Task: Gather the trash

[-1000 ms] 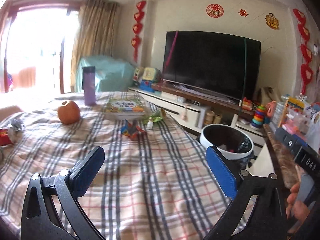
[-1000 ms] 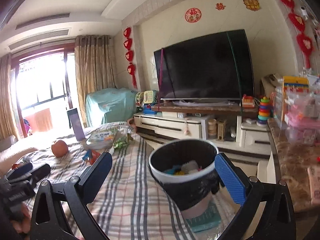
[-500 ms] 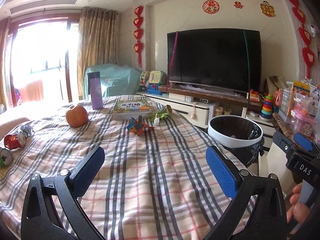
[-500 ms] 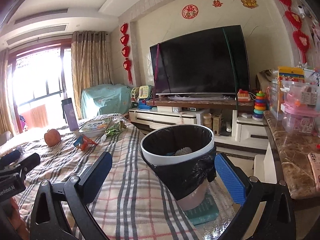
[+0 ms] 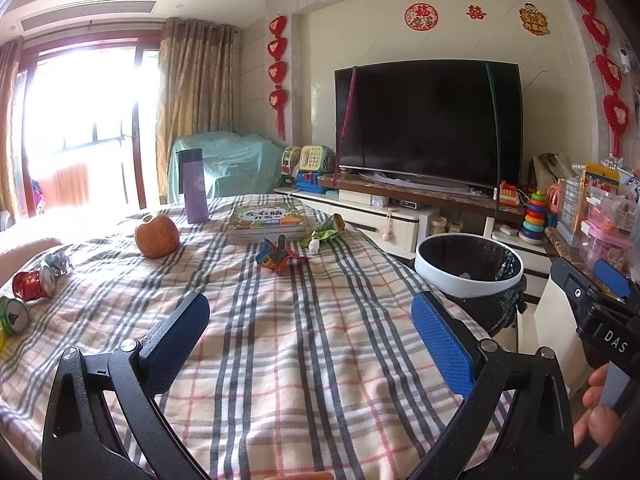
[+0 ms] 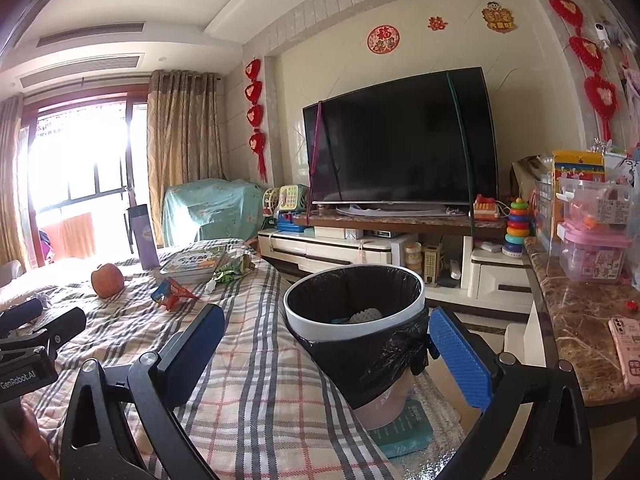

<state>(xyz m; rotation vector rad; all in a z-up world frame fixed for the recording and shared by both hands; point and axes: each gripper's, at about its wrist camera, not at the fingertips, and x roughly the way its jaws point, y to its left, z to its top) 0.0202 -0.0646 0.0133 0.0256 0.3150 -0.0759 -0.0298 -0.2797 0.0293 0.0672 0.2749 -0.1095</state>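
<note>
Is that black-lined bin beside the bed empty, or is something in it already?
Not empty. The right-hand view looks into the bin and shows a pale, bumpy piece of trash inside. How full it is, cannot tell.

Your left gripper point(image 5: 310, 338) hangs wide open over the plaid blanket point(image 5: 280, 360), holding nothing. Ahead you've got an orange-blue wrapper point(image 5: 278, 258), a green wrapper point(image 5: 326, 230) next to the book point(image 5: 266, 220), an apple point(image 5: 156, 235), crushed cans point(image 5: 24, 292) far left, and the bin point(image 5: 468, 270) off the right edge.
</note>
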